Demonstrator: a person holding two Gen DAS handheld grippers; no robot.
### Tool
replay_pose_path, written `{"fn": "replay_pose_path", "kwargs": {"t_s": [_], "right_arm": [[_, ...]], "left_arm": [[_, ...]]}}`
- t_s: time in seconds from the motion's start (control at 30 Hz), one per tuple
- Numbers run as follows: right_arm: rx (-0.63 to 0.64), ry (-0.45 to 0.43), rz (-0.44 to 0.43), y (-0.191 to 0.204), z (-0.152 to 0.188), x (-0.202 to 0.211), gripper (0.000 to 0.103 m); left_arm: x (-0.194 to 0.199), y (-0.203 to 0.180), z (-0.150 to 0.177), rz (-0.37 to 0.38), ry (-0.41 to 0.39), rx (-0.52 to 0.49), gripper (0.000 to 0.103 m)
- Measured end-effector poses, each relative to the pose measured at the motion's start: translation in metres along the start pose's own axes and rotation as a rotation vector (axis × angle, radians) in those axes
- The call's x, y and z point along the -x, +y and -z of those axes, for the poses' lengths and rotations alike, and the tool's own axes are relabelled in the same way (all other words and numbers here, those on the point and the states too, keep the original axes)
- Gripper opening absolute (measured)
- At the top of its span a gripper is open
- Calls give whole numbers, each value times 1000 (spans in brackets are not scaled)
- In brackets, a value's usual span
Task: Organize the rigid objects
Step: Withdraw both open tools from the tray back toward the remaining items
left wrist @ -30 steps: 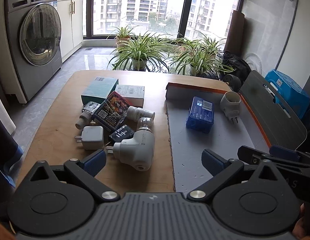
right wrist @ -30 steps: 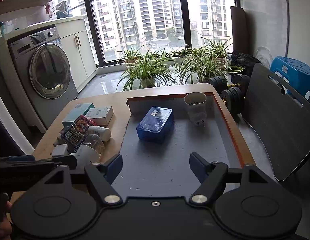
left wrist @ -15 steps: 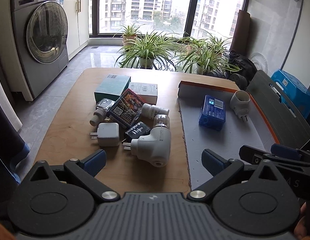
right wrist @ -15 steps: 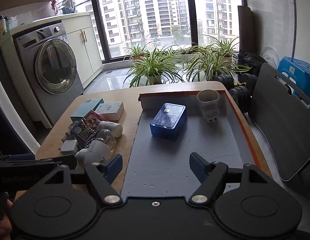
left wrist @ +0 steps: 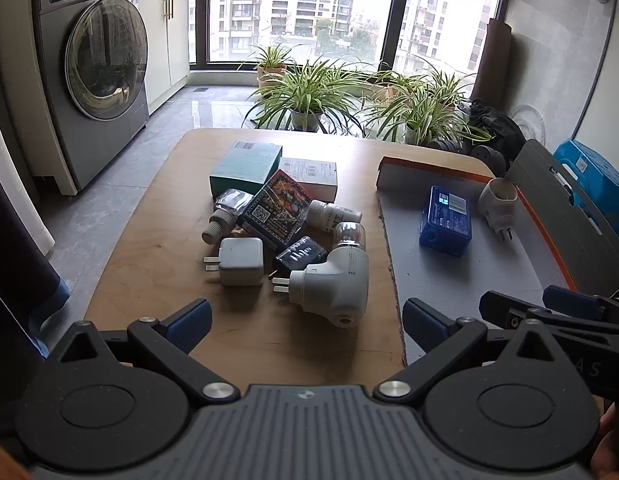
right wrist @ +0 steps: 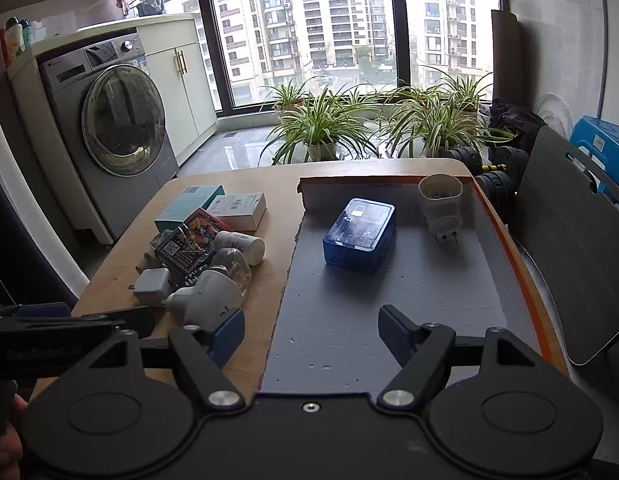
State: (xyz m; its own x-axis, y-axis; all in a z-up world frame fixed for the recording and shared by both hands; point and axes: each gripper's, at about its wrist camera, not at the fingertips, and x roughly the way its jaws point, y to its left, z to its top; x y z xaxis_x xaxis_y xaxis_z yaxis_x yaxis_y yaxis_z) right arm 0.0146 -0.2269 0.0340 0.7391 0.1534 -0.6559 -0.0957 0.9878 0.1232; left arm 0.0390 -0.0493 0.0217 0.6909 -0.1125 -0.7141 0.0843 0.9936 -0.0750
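Clutter sits heaped on the bare wood of the desk [left wrist: 157, 248], just left of the grey tray [left wrist: 461, 280] with its orange rim. Take that tray as the landmark. Inside it, toward the far end, lies a blue box [left wrist: 445, 220], and to the right of the box, close to the tray's far right corner, a white plug adapter [left wrist: 498, 204] rests with its prongs pointing back toward the camera. The two are near each other but apart.

Left of the tray, the pile: a big white angled plug [left wrist: 333, 284] lies nearest the tray's left edge, with a clear bulb [left wrist: 350, 235] touching its far side. Beside it to the left sits a square white charger [left wrist: 242, 261], and a small dark packet [left wrist: 299, 255] is wedged between them. Behind those, a colourful card box [left wrist: 278, 210] leans across a white bottle [left wrist: 333, 214] and a small clear bottle [left wrist: 225, 212]. Farthest back, a teal box [left wrist: 246, 168] and a white box [left wrist: 309, 174] lie side by side.

Left claw [left wrist: 307, 320] hangs over the desk's near edge, fingers wide apart, nothing between them, the angled plug just ahead. Right claw [right wrist: 311, 332] hovers over the near end of the tray, fingers also spread wide and empty, straddling the tray's left edge.
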Motion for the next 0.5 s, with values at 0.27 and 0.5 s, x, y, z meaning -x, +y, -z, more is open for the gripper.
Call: {"fn": "replay_pose_path", "kwargs": {"t_s": [0.27,0.5], "right_arm": [[8,12,-6,4,1,-5,87],[12,23,-14,5,3,-10,87]], "left_arm": [[-3,6,1,-1,8,5,103],[-5,9,1,-8,13,2,103]]}}
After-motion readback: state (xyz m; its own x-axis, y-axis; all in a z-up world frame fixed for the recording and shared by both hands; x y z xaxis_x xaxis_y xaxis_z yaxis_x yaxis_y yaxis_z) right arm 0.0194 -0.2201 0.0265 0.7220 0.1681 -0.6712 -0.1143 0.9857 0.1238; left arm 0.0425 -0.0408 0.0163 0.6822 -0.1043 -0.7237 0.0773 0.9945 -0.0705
